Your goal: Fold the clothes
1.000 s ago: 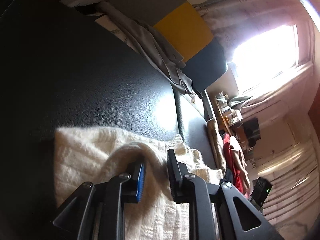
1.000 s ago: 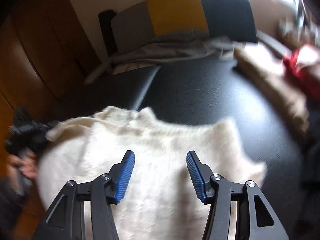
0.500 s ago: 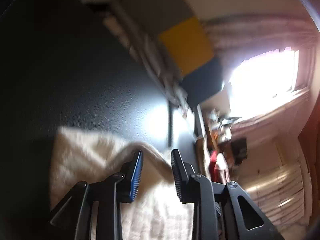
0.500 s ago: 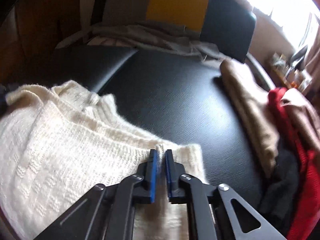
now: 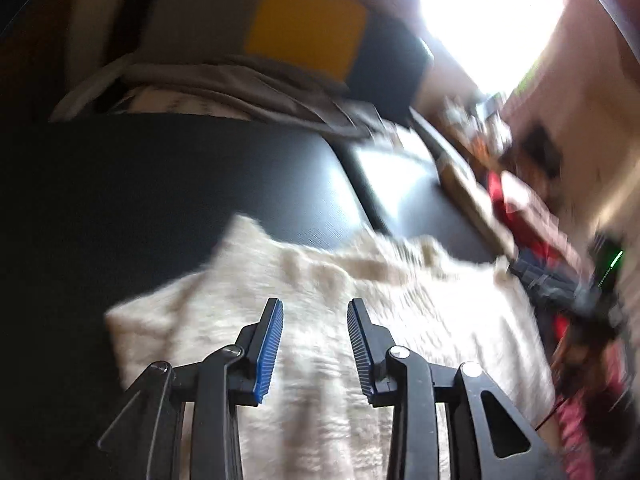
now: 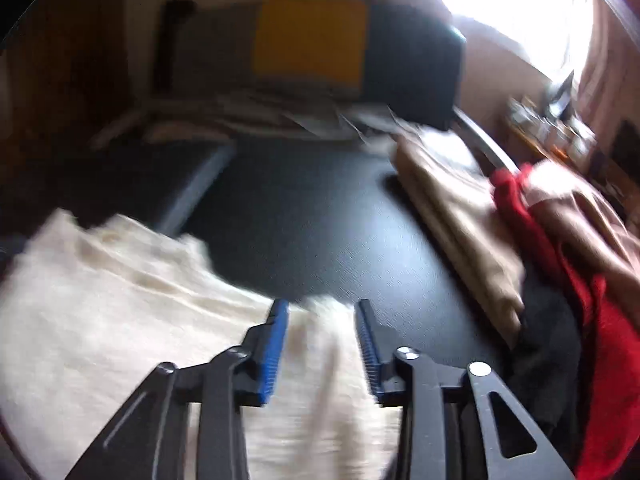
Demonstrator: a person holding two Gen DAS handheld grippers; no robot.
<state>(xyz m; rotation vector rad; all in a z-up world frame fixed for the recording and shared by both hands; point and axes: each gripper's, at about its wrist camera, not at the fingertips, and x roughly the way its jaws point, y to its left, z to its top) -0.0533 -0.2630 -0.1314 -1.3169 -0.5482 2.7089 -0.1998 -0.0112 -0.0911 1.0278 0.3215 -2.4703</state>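
Left gripper: released over cream sweater | right gripper: released, straddling sweater edge | black surface

Sweater on the couch seat — clothes pile right

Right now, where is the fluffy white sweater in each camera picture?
Left wrist view: the cream knit sweater fills the lower middle, under the open left gripper.
Right wrist view: it lies at the lower left, one edge running between the fingers of the open right gripper.
Shared landmark: the yellow cushion panel, top centre in both.
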